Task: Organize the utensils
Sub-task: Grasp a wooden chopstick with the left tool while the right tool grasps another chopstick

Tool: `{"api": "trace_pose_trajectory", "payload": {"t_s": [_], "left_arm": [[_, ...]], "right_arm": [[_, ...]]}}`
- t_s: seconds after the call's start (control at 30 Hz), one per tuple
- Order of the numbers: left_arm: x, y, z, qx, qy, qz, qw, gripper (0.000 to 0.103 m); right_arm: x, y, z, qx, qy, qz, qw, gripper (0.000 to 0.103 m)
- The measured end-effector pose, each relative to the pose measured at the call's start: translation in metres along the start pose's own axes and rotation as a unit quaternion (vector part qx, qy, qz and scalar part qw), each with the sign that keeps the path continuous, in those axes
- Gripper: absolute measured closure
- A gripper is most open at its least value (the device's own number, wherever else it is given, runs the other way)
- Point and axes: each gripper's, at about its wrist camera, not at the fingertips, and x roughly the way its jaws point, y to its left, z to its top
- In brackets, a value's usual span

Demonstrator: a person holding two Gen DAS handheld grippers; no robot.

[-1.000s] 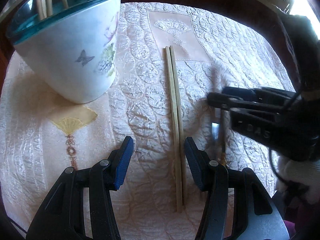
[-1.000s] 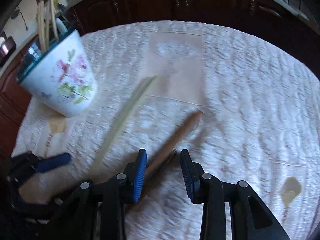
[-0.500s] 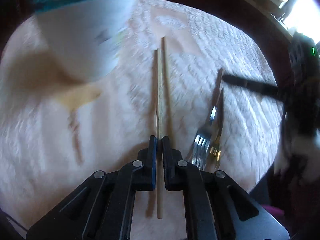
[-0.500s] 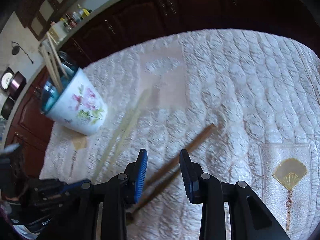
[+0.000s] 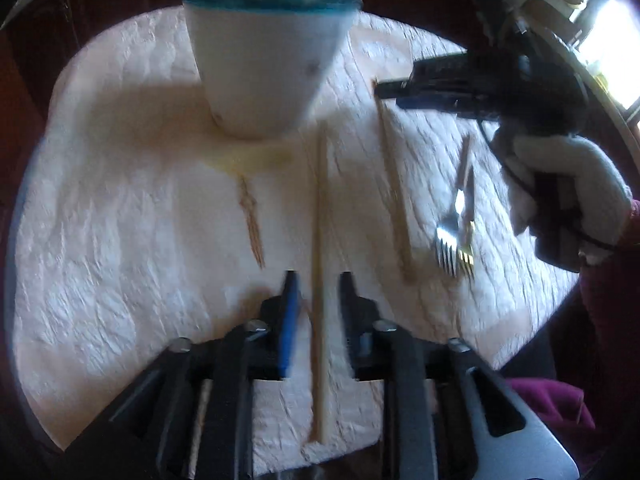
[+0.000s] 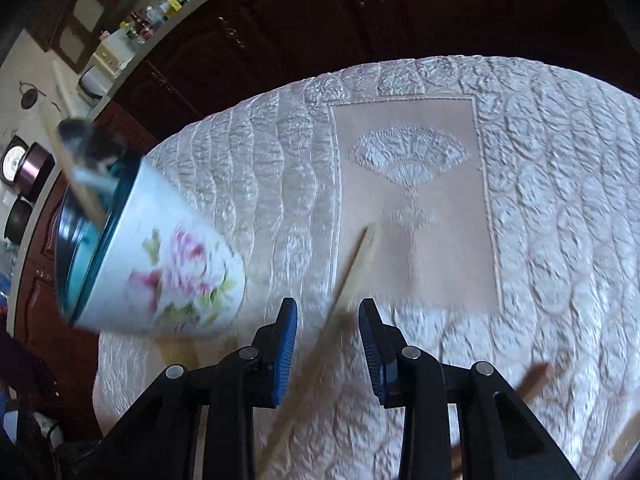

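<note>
A white floral pot [image 5: 260,60] with a teal rim holds several chopsticks and stands at the table's far side; it also shows in the right wrist view [image 6: 160,272]. My left gripper [image 5: 316,284] is open, its jaws either side of a pale chopstick [image 5: 319,240] that runs between them. A second chopstick [image 5: 394,188] lies to the right on the cloth. Two forks [image 5: 456,232] lie further right. My right gripper [image 6: 328,316] is open over a chopstick [image 6: 352,268] on the cloth; it also shows in the left wrist view [image 5: 384,90].
A quilted cream tablecloth [image 6: 540,200] with fan embroidery covers the round table. Brown wooden fork handles [image 6: 536,380] lie at the right. Dark wooden cabinets [image 6: 320,20] stand behind. The table edge [image 5: 360,452] is close below my left gripper.
My left gripper shut on a chopstick half a second ago and now stands open around it. My right gripper has moved left from the brown handles to over the second chopstick.
</note>
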Motion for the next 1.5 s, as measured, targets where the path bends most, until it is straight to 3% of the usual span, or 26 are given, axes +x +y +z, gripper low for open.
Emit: {"api": "trace_pose_trajectory", "payload": {"t_s": [0.07, 0.23, 0.33, 0.4, 0.43, 0.5, 0.6, 0.83, 0.93, 1.03, 1.13, 1.2, 1.27, 1.3, 1.37, 1.5], "left_arm": [[-0.001, 0.003, 0.013, -0.005, -0.01, -0.002, 0.9999, 0.072], [0.017, -0.01, 0.05, 0.006, -0.033, 0.037, 0.9987, 0.07], [0.034, -0.02, 0.064, 0.007, -0.031, 0.051, 0.9982, 0.07], [0.046, -0.024, 0.071, 0.008, -0.024, 0.055, 0.9982, 0.07], [0.053, -0.026, 0.071, 0.011, -0.015, 0.06, 0.9981, 0.072], [0.063, -0.026, 0.069, 0.013, 0.001, 0.06, 0.9981, 0.098], [0.061, -0.019, 0.059, 0.01, 0.004, 0.047, 0.9988, 0.099], [0.037, 0.002, 0.029, 0.002, 0.032, 0.02, 0.9993, 0.099], [0.031, 0.008, 0.03, -0.002, 0.035, 0.026, 0.999, 0.096], [0.03, 0.01, 0.04, 0.0, 0.023, 0.037, 0.9991, 0.082], [0.038, 0.005, 0.053, 0.011, 0.029, 0.043, 0.9986, 0.08], [0.054, -0.004, 0.063, 0.028, 0.043, 0.062, 0.9967, 0.079], [0.06, -0.008, 0.059, 0.039, 0.046, 0.077, 0.9952, 0.079], [0.06, -0.01, 0.059, 0.041, 0.041, 0.079, 0.9952, 0.081], [0.057, -0.007, 0.06, 0.034, 0.038, 0.067, 0.9965, 0.097], [0.028, 0.012, 0.056, 0.009, 0.012, 0.024, 0.9996, 0.099]], "right_arm": [[0.009, -0.002, 0.009, 0.007, 0.011, -0.007, 1.0, 0.071], [0.021, -0.011, 0.025, 0.014, 0.014, -0.01, 1.0, 0.072], [0.025, -0.013, 0.029, 0.005, 0.014, -0.019, 1.0, 0.087], [0.027, -0.011, 0.029, -0.011, 0.014, -0.025, 1.0, 0.091], [0.026, -0.011, 0.027, -0.014, 0.015, -0.02, 1.0, 0.092], [0.02, -0.013, 0.017, -0.017, 0.019, -0.009, 1.0, 0.093], [0.009, -0.014, 0.0, -0.008, 0.024, 0.03, 0.999, 0.094], [0.003, 0.008, -0.049, -0.037, 0.071, 0.084, 0.993, 0.094], [0.005, 0.014, -0.053, -0.056, 0.083, 0.068, 0.993, 0.092], [0.003, 0.015, -0.049, -0.054, 0.087, 0.063, 0.993, 0.078], [0.008, 0.022, -0.039, -0.058, 0.094, 0.053, 0.992, 0.078], [0.012, 0.029, -0.04, -0.076, 0.091, 0.042, 0.992, 0.078], [0.011, 0.039, -0.044, -0.091, 0.082, 0.03, 0.992, 0.093], [0.009, 0.041, -0.045, -0.096, 0.077, 0.027, 0.992, 0.094], [0.004, 0.046, -0.048, -0.094, 0.057, 0.028, 0.994, 0.095], [-0.029, 0.052, -0.046, -0.096, 0.017, 0.056, 0.994, 0.095]]}}
